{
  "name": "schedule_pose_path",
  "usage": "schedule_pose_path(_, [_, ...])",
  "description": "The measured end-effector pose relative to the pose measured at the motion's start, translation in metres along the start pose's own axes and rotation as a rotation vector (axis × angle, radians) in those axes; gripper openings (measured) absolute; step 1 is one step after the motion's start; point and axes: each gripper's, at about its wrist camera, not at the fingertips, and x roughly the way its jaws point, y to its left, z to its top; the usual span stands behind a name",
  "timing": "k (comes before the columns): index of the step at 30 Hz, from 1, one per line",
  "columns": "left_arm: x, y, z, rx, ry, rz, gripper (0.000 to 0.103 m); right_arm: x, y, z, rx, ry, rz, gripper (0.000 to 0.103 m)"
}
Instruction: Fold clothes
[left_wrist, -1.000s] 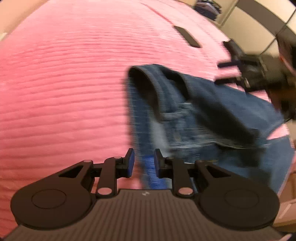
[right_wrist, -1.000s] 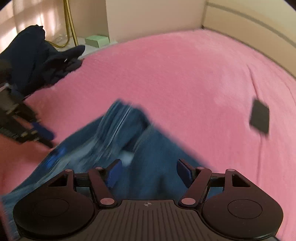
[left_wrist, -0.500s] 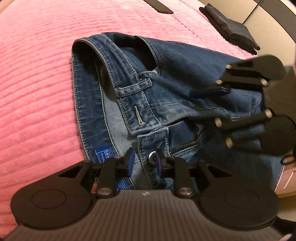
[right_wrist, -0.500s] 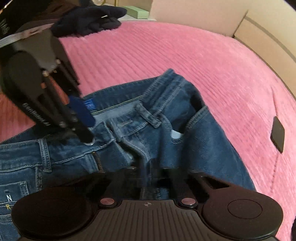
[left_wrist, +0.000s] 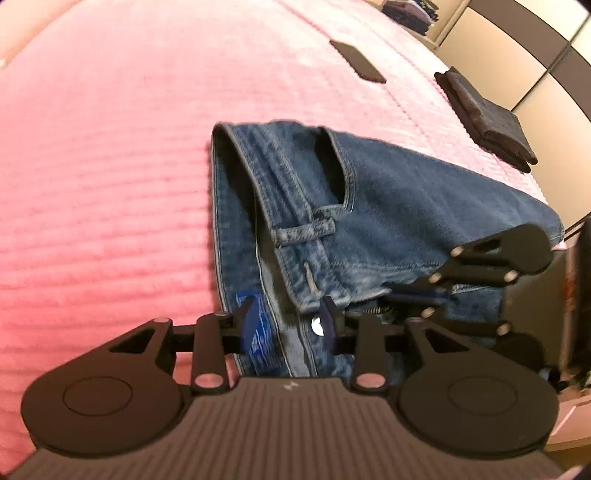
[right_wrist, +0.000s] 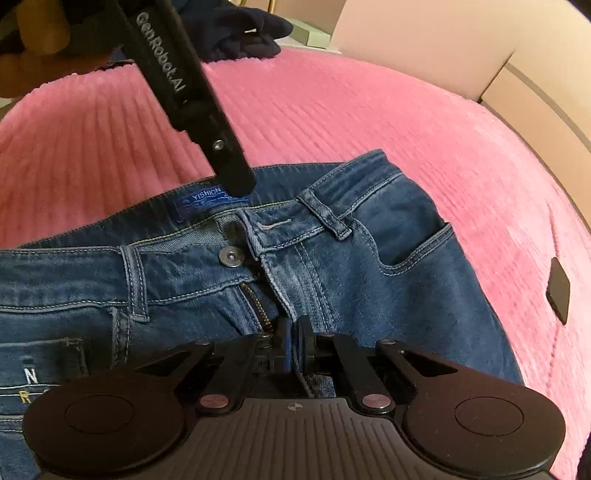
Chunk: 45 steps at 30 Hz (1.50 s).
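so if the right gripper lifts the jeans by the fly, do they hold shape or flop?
Likely flop: the jeans already lie in soft folds on the pink bedspread. Probably heavyish; the denim looks thick. The right gripper pinches one small spot, so the rest should sag.

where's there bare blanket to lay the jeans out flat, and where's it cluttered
Widest bare stretch: pink blanket left of the jeans waistband in the left wrist view. Narrower strip between the jeans and the flat black device. Crowded: far right edge with the folded dark garment, and the fly, where left gripper and right gripper meet.
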Motion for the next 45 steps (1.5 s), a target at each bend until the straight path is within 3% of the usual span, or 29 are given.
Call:
schedule_pose_path(3, [0.006,-0.014,0.003,0.061,0.006,-0.006,0.032,-0.017,-0.01,-0.01,0.134,0.004,0.005,0.016])
schedule_pose_path(5, [0.014,-0.024,0.004,0.101,0.026,-0.008,0.032,-0.031,-0.019,-0.022,0.269,0.016,0.008,0.046])
schedule_pose_path(10, [0.022,-0.047,-0.005,0.189,0.082,-0.013,0.032,-0.084,-0.046,-0.075,0.63,0.058,-0.032,0.047])
schedule_pose_path(16, [-0.01,-0.053,-0.051,0.172,0.194,0.043,0.038,-0.156,-0.049,-0.142,0.867,0.125,-0.112,0.047])
schedule_pose_path(19, [-0.028,-0.05,-0.08,0.101,0.272,0.039,0.044,-0.192,-0.045,-0.173,0.983,0.155,-0.149,0.051])
schedule_pose_path(20, [-0.031,-0.048,-0.089,0.066,0.296,0.03,0.045,-0.199,-0.041,-0.181,1.031,0.169,-0.155,0.062])
schedule_pose_path(22, [-0.032,-0.045,-0.102,0.004,0.335,0.016,0.048,-0.21,-0.033,-0.198,1.127,0.199,-0.167,0.075])
schedule_pose_path(27, [-0.013,-0.038,-0.112,-0.112,0.39,0.005,0.053,-0.223,-0.018,-0.236,1.393,0.252,-0.225,0.075])
schedule_pose_path(30, [-0.004,-0.034,-0.116,-0.167,0.418,-0.003,0.047,-0.23,-0.013,-0.263,1.613,0.229,-0.244,0.075])
schedule_pose_path(31, [-0.006,-0.034,-0.115,-0.158,0.415,-0.009,0.04,-0.23,-0.013,-0.267,1.651,0.208,-0.248,0.075])
schedule_pose_path(34, [-0.019,-0.034,-0.12,-0.158,0.403,-0.003,0.026,-0.231,-0.013,-0.271,1.699,0.177,-0.26,0.074])
schedule_pose_path(36, [-0.028,-0.034,-0.123,-0.162,0.396,0.003,0.022,-0.234,-0.012,-0.268,1.692,0.184,-0.262,0.075])
schedule_pose_path(37, [-0.032,-0.034,-0.125,-0.164,0.392,0.006,0.003,-0.234,-0.012,-0.267,1.678,0.192,-0.258,0.075])
schedule_pose_path(42, [-0.039,-0.022,-0.125,-0.241,0.392,0.013,0.004,-0.242,-0.013,-0.266,1.649,0.225,-0.278,0.075])
schedule_pose_path(45, [-0.045,-0.028,-0.103,-0.175,0.346,0.029,0.003,-0.252,-0.019,-0.263,1.63,0.212,-0.315,0.075])
